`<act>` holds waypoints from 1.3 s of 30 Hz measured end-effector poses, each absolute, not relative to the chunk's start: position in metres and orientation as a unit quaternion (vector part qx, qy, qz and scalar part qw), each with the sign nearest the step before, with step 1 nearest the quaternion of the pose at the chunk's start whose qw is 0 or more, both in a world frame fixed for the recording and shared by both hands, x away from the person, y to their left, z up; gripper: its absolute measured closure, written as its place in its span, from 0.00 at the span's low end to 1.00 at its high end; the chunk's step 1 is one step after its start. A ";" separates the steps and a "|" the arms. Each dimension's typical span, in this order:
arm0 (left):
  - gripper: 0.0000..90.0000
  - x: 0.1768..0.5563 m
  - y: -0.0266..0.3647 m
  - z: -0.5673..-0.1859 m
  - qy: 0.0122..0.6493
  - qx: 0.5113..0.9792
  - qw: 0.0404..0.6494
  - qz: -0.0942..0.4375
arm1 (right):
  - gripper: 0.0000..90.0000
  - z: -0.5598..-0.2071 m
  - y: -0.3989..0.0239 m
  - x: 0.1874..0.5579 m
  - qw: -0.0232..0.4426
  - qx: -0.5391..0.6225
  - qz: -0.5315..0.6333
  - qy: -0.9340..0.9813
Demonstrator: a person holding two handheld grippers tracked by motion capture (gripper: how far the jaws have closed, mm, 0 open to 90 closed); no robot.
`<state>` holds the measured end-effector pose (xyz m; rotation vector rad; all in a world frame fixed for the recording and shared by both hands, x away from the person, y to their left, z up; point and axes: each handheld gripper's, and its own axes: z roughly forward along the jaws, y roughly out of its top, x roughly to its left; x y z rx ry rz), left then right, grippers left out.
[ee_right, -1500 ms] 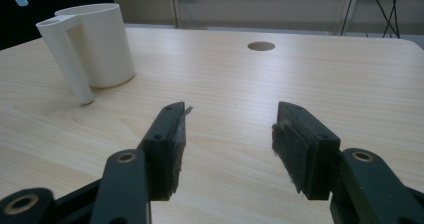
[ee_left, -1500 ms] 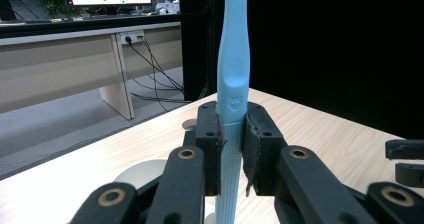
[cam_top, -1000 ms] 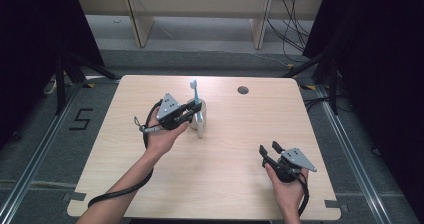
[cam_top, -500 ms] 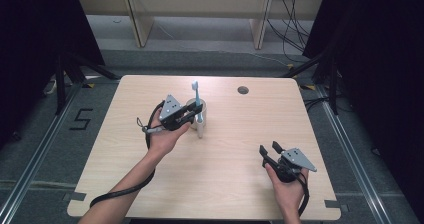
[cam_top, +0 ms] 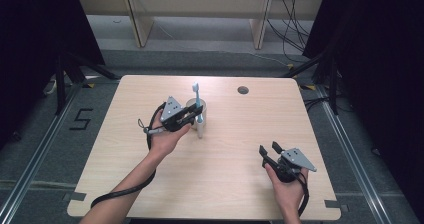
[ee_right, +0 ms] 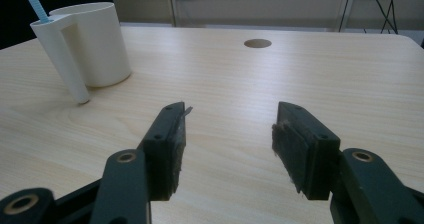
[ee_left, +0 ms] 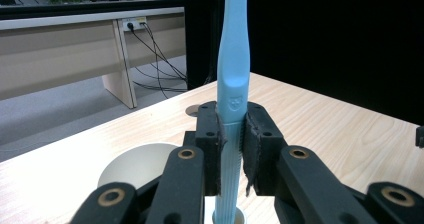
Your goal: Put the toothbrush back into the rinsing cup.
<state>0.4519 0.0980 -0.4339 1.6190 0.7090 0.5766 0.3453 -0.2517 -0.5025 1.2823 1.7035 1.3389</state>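
Item: blue toothbrush [ee_left: 231, 84], upright, its lower end in the side tube of the white cup holder [ee_right: 80, 49] on the counter [cam_top: 240, 149]. Your left tool [ee_left: 231, 149] was clenched on its handle; your right tool [ee_right: 227, 144] rested released, well apart. Risk, as judged: a tilted push could jam the handle and tip the holder.

The wooden table [cam_top: 220, 184] lay bare across its near middle and far right, leaving wide room to pass. The white cup [cam_top: 196, 115] with its side tube [ee_right: 62, 59] stood left of centre, the blue toothbrush [cam_top: 196, 96] rising upright from the tube (clamped by the left gripper [cam_top: 192, 116]). The right gripper [cam_top: 270, 150] sat near right, jaws apart, well clear of the cup.
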 end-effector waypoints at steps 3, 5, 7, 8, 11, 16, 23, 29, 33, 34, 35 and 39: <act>0.87 0.453 0.097 -0.438 0.305 0.701 0.596 0.247 | 0.52 -0.502 -0.252 0.344 0.305 0.493 0.492 0.650; 0.87 0.453 0.097 -0.440 0.304 0.703 0.594 0.247 | 0.52 -0.502 -0.251 0.344 0.304 0.493 0.493 0.649; 0.87 0.454 0.097 -0.442 0.305 0.702 0.594 0.246 | 0.52 -0.502 -0.251 0.344 0.304 0.493 0.492 0.650; 0.87 0.454 0.097 -0.442 0.305 0.702 0.594 0.246 | 0.52 -0.502 -0.251 0.344 0.304 0.493 0.492 0.650; 0.87 0.455 0.096 -0.445 0.306 0.704 0.592 0.246 | 0.53 -0.502 -0.251 0.344 0.305 0.493 0.494 0.648; 0.87 0.455 0.096 -0.448 0.306 0.705 0.591 0.246 | 0.53 -0.502 -0.251 0.344 0.305 0.493 0.494 0.648; 0.87 0.454 0.095 -0.453 0.304 0.708 0.588 0.246 | 0.53 -0.503 -0.252 0.346 0.322 0.481 0.498 0.645; 0.87 0.453 0.094 -0.457 0.303 0.710 0.587 0.245 | 0.52 -0.504 -0.251 0.346 0.315 0.483 0.498 0.648; 0.87 0.453 0.093 -0.458 0.299 0.708 0.590 0.247 | 0.53 -0.505 -0.251 0.347 0.318 0.480 0.499 0.647; 0.87 0.453 0.093 -0.459 0.299 0.709 0.589 0.247 | 0.53 -0.505 -0.251 0.347 0.319 0.478 0.501 0.648; 0.87 0.453 0.094 -0.460 0.299 0.709 0.588 0.247 | 0.53 -0.505 -0.250 0.346 0.312 0.482 0.502 0.646; 0.87 0.452 0.093 -0.463 0.301 0.709 0.588 0.248 | 0.53 -0.505 -0.249 0.347 0.302 0.484 0.507 0.646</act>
